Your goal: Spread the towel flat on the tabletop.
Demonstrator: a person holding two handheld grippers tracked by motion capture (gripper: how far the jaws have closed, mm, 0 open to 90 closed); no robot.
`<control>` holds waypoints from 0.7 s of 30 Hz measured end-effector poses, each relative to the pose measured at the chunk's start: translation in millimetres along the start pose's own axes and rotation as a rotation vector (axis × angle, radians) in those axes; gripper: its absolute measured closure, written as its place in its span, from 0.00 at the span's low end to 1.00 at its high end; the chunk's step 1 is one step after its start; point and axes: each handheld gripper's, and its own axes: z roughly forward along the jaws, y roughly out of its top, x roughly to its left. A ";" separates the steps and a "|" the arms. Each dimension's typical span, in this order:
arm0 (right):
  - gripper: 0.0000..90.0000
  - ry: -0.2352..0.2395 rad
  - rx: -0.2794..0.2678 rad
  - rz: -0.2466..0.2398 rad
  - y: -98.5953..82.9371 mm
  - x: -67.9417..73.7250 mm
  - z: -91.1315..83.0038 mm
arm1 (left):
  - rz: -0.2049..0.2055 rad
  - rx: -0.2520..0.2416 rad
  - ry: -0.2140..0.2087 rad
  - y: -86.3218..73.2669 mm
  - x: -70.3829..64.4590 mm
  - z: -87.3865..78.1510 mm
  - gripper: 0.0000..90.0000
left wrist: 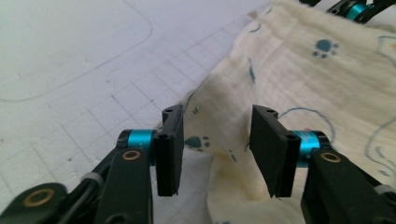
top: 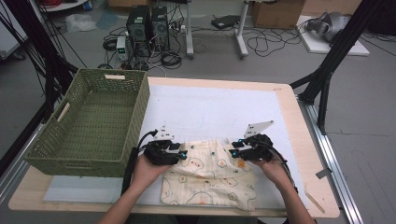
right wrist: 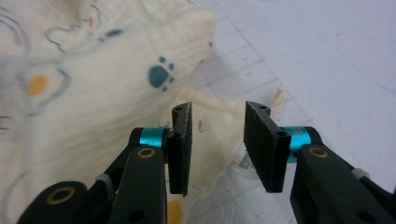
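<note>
A cream cloth (top: 210, 175) lies crumpled on the white mat (top: 215, 112) at lower centre of the high view. The left gripper (top: 183, 155) sits at its upper left corner, the right gripper (top: 235, 150) at its upper right. Both jaws stand wide apart, each with a cloth corner between them, ungripped. A green basket (top: 88, 123) stands at left.

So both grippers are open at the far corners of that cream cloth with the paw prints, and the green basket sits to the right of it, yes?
Not quite: the green basket stands to the left of the cloth, as the high view shows. The rest holds: the left gripper and the right gripper are both open at the cloth's far corners.
</note>
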 end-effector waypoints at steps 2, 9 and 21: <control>0.70 0.008 0.017 0.010 -0.9 -2.1 7.0 | 0.001 0.028 0.007 -0.2 0.9 8.3 0.60; 0.92 0.014 0.058 -0.024 -1.4 -0.6 17.8 | 0.033 0.064 0.042 -1.1 0.9 19.3 0.96; 0.98 -0.205 -0.069 0.008 11.6 -24.9 -17.8 | -0.076 -0.219 0.319 27.1 21.5 4.4 0.96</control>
